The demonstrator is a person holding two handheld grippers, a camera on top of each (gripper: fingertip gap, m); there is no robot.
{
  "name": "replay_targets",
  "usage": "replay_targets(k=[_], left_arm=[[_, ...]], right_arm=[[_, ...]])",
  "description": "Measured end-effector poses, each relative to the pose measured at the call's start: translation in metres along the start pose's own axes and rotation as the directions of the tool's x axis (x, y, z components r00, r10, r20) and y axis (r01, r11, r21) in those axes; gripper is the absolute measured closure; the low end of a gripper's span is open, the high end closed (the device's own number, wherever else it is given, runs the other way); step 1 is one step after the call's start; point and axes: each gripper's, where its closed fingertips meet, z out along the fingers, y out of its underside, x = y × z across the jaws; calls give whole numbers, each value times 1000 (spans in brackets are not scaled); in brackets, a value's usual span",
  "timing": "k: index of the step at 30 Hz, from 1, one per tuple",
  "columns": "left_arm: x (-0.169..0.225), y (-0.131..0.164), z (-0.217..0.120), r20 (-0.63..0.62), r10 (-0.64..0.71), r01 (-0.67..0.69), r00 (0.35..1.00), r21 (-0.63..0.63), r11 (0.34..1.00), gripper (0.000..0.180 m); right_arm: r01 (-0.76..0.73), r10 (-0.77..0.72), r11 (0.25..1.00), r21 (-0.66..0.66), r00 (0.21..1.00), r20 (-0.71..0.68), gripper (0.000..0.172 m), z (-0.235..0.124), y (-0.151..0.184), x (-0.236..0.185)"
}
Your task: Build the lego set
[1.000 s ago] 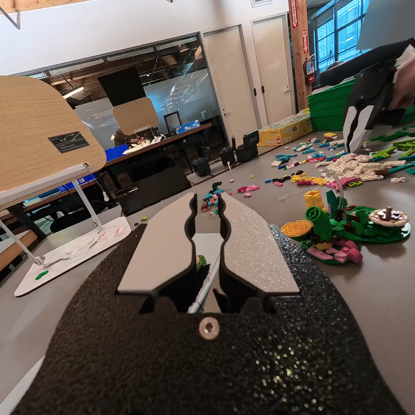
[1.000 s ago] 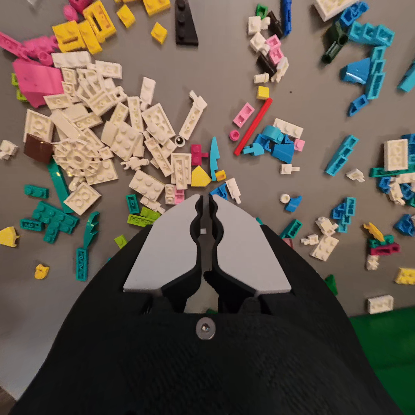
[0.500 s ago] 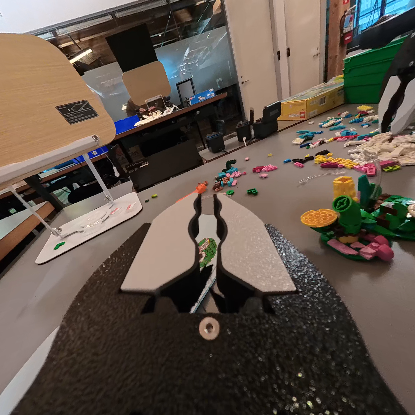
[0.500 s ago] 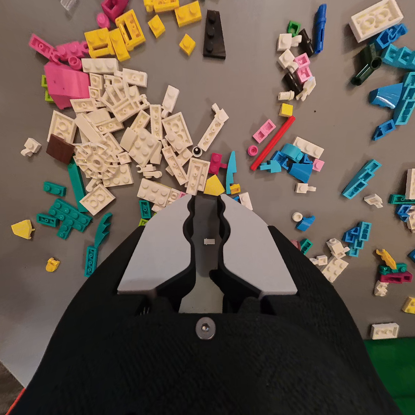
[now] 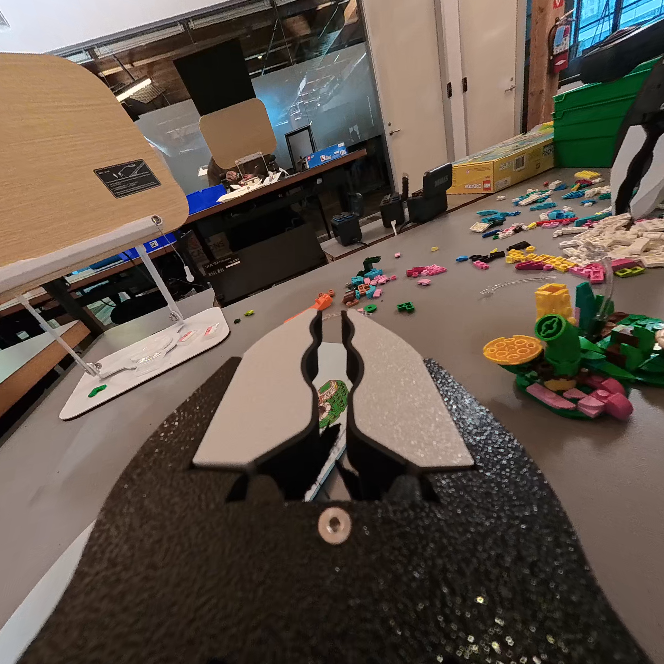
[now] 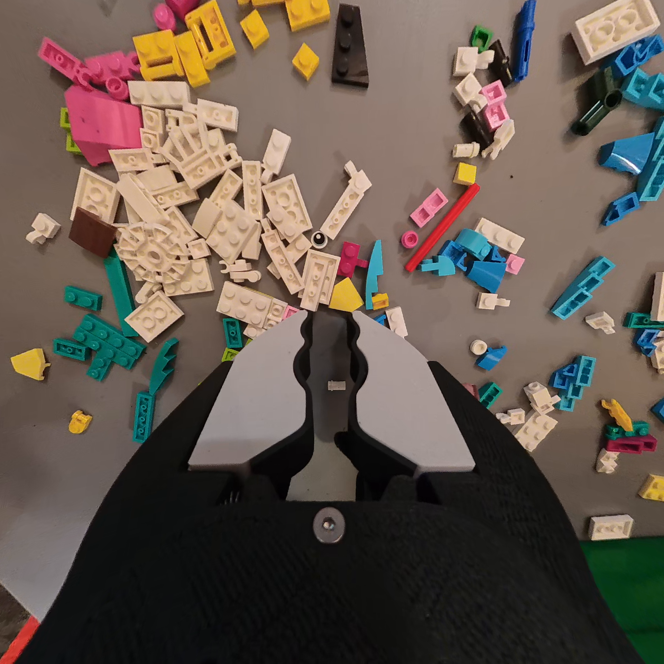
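My left gripper [image 5: 330, 314] hovers low over the grey table [image 5: 539, 485], jaws a narrow gap apart with nothing between the pads. A booklet page with a green picture [image 5: 332, 391] lies under it. A green, yellow and pink brick model [image 5: 575, 363] stands to its right. My right gripper [image 6: 330, 314] points down at the table, open and holding nothing. A tiny white peg [image 6: 336, 385] lies on the table between its fingers, apart from them. Its tips are just short of a yellow slope [image 6: 345, 296] and a white plate [image 6: 319, 278]. The right gripper also shows in the left wrist view [image 5: 627, 215], over the white bricks.
A pile of white bricks [image 6: 222, 222], teal pieces [image 6: 104, 341], blue pieces [image 6: 481, 273] and yellow and pink pieces [image 6: 187, 54] lie scattered. An orange tool [image 5: 321, 301] lies ahead of the left gripper. A wooden-board stand [image 5: 143, 359], a yellow box [image 5: 503, 169] and green bins [image 5: 593, 122] stand around. My hands' fingertips stand some 40 centimeters from each other.
My right gripper's jaws were shut a second ago and have opened; the tiny white peg lies on the table between them. My left gripper's jaws have narrowed and its view has swung left.
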Motion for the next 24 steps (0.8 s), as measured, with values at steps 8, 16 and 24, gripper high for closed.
replay_targets(k=[8,16,24], left_arm=[[1,-1,-1,-13,-12,12,1000,12,1000,169],[4,-3,-1,-37,-10,11,999,27,1000,169],[5,-4,-2,-43,-9,10,999,28,1000,169]], right_arm=[[-17,17,1000,22,1000,-9,154,0,0,0],[-97,94,988,124,995,26,152,-1,0,0],[-138,135,969,203,990,29,151,-2,2,-2]])
